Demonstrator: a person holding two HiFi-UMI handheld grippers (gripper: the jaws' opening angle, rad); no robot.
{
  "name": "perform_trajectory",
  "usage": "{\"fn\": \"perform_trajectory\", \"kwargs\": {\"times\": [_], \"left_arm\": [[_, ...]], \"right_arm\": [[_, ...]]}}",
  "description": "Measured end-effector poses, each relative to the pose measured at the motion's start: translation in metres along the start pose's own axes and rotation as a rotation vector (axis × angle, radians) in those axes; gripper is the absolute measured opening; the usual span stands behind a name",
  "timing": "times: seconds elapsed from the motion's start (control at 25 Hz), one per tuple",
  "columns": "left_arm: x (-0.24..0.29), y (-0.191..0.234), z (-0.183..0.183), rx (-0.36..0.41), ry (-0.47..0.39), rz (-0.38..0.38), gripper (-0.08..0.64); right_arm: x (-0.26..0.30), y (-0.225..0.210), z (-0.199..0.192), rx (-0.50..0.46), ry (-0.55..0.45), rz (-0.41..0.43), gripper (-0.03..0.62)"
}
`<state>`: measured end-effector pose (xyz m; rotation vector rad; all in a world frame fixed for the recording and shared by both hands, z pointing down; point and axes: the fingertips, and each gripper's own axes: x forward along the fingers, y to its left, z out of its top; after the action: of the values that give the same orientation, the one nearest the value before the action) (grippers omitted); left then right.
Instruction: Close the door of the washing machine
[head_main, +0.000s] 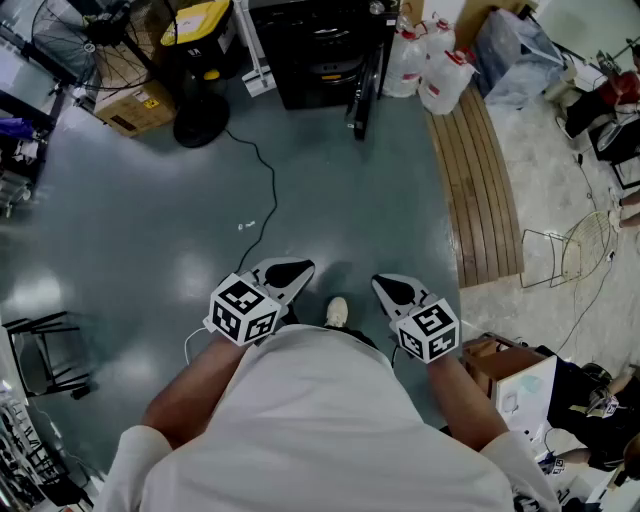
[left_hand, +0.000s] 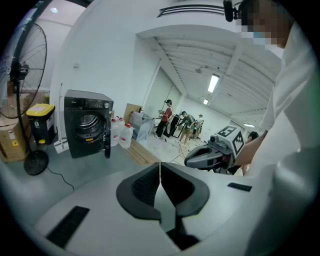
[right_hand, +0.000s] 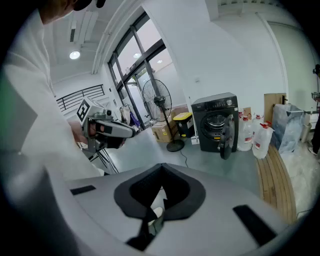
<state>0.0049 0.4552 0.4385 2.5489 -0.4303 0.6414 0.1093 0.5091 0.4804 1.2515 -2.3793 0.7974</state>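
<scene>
Shut tight and empty, both pairs of jaws. My left gripper (left_hand: 160, 167) has its dark pads meeting edge to edge with nothing between them, and my right gripper (right_hand: 161, 186) is the same. Both are held low in front of me, angled down at the grey-blue floor (head_main: 150, 220).

Far ahead, well apart from either gripper, stands the black front-loading washing machine (right_hand: 215, 120). Its round dark door (right_hand: 227, 136) is swung out at the right of the drum opening.

I judge the task barely begun — this is the approach. Next I need to walk up, set a closed gripper against the door's outer face and push it back against the machine's front — firmly enough to latch.
</scene>
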Motion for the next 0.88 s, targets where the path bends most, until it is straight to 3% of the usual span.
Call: {"fn": "perform_trajectory", "kwargs": {"times": [0.24,0.44,0.68,0.76,0.88], "left_arm": [[-0.006,0.018,0.001,-0.012,-0.018,0.024,0.023],[0.004,0.045,0.007,-0.004,-0.021,-0.005,0.023],[0.011,0.112,0.041,0.026,-0.026,-0.041,0.025],[0.009,0.139,0.055,0.043,-0.029,-0.053,0.025],[0.003,0.18,0.076,0.076,-0.029,-0.074,0.025]], "right_arm": [[0.022,-0.003,0.01,-0.031,0.009,0.015,0.006],[0.048,-0.018,0.026,-0.035,0.016,-0.009,0.006],[0.09,-0.048,0.067,0.035,0.001,-0.084,0.009],[0.11,-0.055,0.083,0.049,0.004,-0.102,0.06],[0.144,-0.066,0.111,0.056,0.005,-0.134,0.074]]}}
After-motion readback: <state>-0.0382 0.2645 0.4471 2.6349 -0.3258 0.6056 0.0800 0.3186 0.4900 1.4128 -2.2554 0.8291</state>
